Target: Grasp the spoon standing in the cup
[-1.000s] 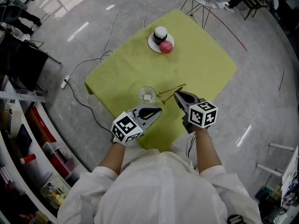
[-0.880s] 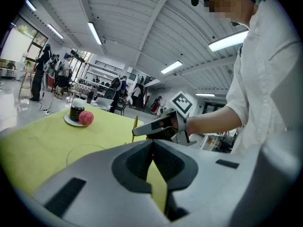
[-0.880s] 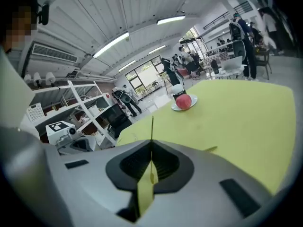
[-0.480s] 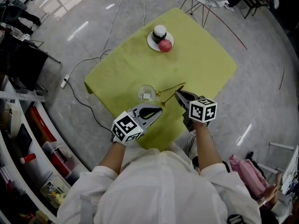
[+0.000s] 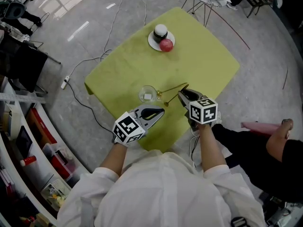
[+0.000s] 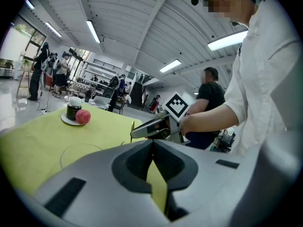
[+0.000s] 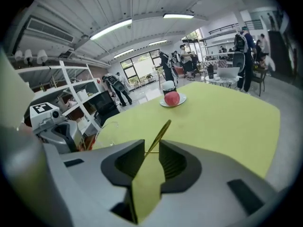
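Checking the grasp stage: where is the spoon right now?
In the head view the spoon leans rightward out of the glass cup near the table's near edge, its handle between the right hand-held gripper's jaws, which have just been opening.

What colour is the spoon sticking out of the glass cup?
Gold; the spoon shows best in the right gripper view.

A matt yellow-green cloth (image 5: 142, 65) covers the tabletop (image 5: 199, 65). The cup (image 5: 148, 94) is clear, smooth glass. The spoon (image 5: 173, 90) is glossy gold-coloured metal. The left gripper (image 5: 161, 111) and right gripper (image 5: 181, 94) look like matt grey plastic. The grey floor (image 5: 94, 27) is polished and reflects light.
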Demonstrator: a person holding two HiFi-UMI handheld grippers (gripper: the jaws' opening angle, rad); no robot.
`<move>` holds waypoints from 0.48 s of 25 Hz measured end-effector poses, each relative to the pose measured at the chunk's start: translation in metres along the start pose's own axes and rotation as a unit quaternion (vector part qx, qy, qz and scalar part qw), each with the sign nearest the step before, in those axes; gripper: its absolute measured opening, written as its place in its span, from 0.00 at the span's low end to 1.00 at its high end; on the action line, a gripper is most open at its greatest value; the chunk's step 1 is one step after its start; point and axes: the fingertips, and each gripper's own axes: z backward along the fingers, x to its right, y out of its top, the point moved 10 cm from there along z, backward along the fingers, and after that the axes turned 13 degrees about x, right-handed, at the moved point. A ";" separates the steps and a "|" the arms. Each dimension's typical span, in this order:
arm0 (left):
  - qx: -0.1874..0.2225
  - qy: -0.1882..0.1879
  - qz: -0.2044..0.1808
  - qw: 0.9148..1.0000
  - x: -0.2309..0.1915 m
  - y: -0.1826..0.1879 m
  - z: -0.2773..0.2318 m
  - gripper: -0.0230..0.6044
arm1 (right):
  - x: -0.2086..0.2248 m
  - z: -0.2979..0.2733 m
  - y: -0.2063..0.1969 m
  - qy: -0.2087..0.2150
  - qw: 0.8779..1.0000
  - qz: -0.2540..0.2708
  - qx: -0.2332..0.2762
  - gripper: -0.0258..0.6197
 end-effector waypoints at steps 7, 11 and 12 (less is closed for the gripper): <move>0.002 0.001 -0.001 1.000 0.000 0.000 -0.001 0.04 | 0.004 0.002 0.005 -0.043 0.996 0.078 -0.030 0.20; 0.003 0.001 -0.001 1.000 0.000 -0.002 -0.002 0.04 | 0.004 0.004 0.009 -0.057 0.993 0.097 -0.027 0.20; 0.003 0.001 -0.001 1.000 0.000 -0.002 -0.002 0.04 | 0.005 0.005 0.010 -0.060 0.993 0.099 -0.025 0.20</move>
